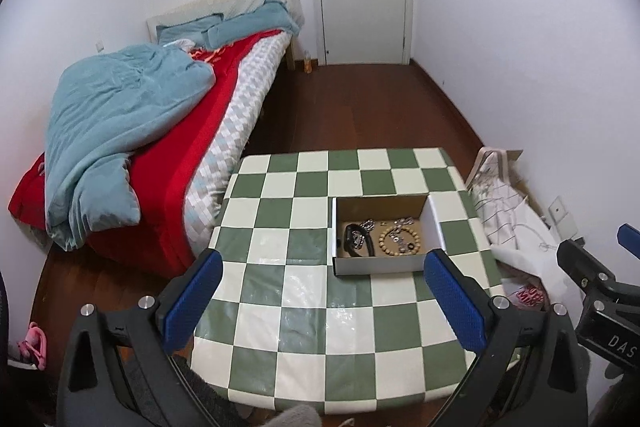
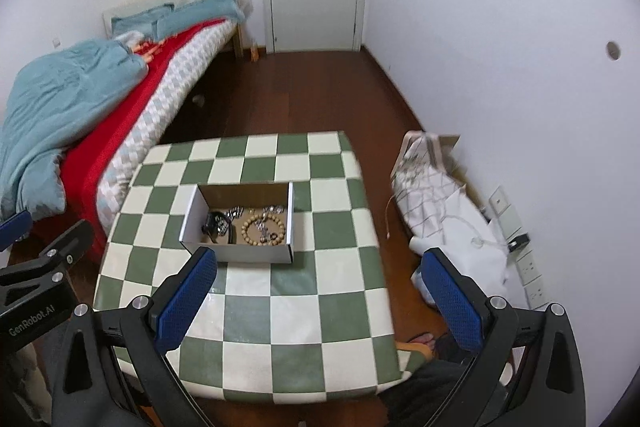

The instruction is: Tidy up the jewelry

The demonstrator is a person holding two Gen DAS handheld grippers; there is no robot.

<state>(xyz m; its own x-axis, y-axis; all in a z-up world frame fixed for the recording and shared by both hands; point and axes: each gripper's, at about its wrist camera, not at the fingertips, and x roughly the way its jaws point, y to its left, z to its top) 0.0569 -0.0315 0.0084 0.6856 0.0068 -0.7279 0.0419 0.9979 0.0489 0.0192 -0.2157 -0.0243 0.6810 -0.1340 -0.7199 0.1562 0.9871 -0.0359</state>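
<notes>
Blue-padded, both wide open and empty: left hand-held gripper and right hand-held gripper, raised above the near edge of the checkered surface, well short of anything. Farther out, an open cardboard box on that surface, holding the jewelry together: wooden bead bracelet, black band, silvery chain pieces. Seemingly gathered in one heap, unsorted; nothing loose outside. Probably either barely begun or nearly finished. Legible: "GenRobot.AI" and "DAS" on the gripper bodies.
</notes>
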